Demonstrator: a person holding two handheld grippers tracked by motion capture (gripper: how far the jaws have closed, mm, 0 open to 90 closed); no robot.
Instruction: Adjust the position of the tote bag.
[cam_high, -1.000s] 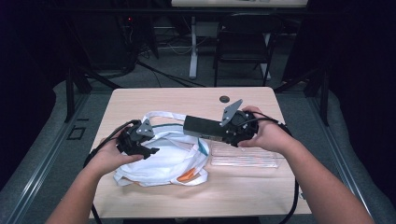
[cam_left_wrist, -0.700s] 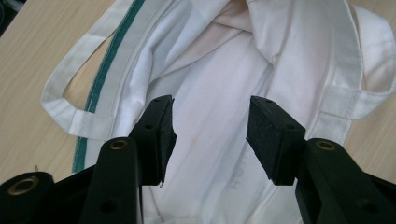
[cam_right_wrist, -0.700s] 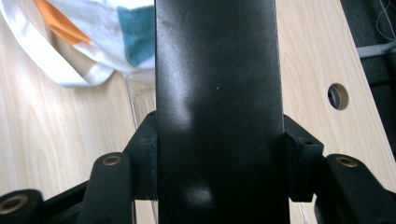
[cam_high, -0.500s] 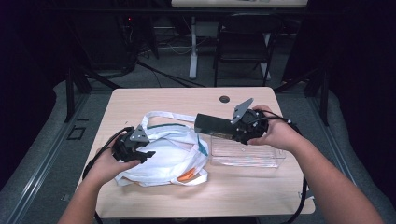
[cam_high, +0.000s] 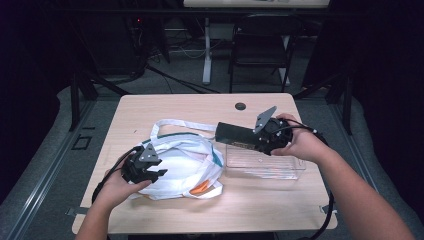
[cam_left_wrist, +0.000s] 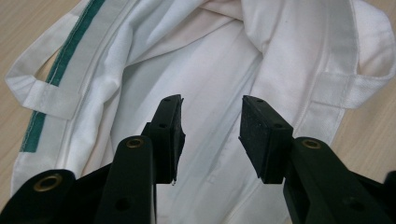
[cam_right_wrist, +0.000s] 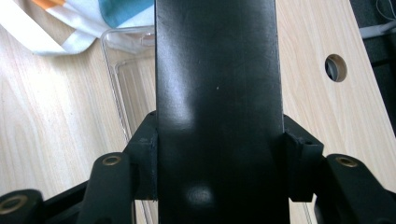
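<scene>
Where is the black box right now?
In the high view, the black box sits clamped in the right gripper, right of the white bag and above the back edge of the clear tray.

A long black box (cam_high: 236, 134) is hanging flat in the air above a clear plastic tray (cam_high: 265, 167) lying on the table. A white cloth bag (cam_high: 182, 162) with a green stripe is lying crumpled beside the tray.
</scene>
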